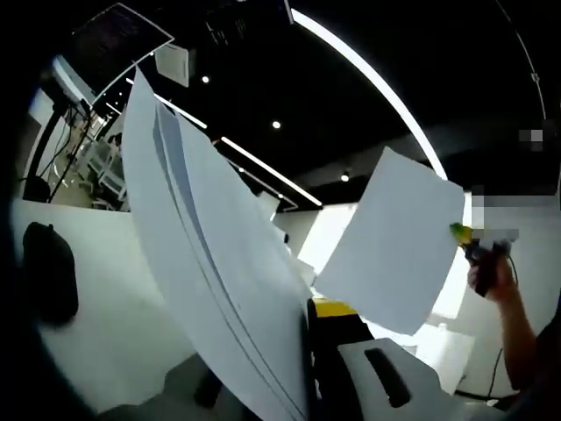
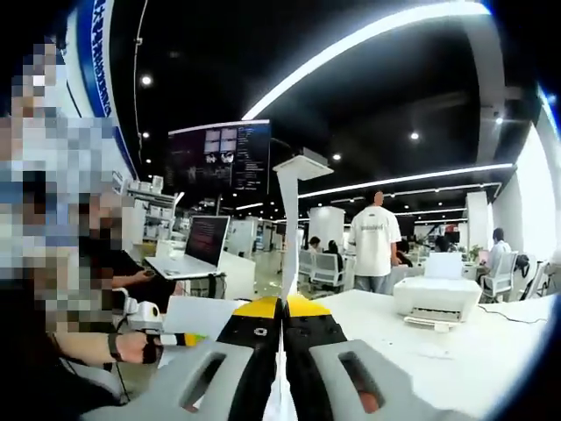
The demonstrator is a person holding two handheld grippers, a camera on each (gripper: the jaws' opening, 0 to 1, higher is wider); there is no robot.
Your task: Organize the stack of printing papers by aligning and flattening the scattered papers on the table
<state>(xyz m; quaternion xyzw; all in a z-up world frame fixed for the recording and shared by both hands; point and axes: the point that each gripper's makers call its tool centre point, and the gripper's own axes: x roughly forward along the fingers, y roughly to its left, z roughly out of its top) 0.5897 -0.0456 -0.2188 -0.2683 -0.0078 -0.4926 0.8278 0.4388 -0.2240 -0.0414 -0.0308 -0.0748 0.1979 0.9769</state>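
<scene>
A: Left gripper view: we've got a curved sheaf of papers (image 1: 219, 289) rising across the frame from low in it, but the left gripper's own jaws are hidden, so we can't tell their state.
B: And further right?
A: The right gripper (image 1: 463, 235) pinches a single sheet (image 1: 394, 246). Right gripper view: our right gripper's (image 2: 282, 307) jaws are closed on that sheet (image 2: 289, 219), edge-on; white printer (image 2: 436, 298) on the table (image 2: 491, 351) at right

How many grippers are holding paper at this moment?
2. The left gripper clamps a bunch of sheets that stands upright in the left gripper view; the right gripper pinches a single sheet seen edge-on in the right gripper view.
</scene>
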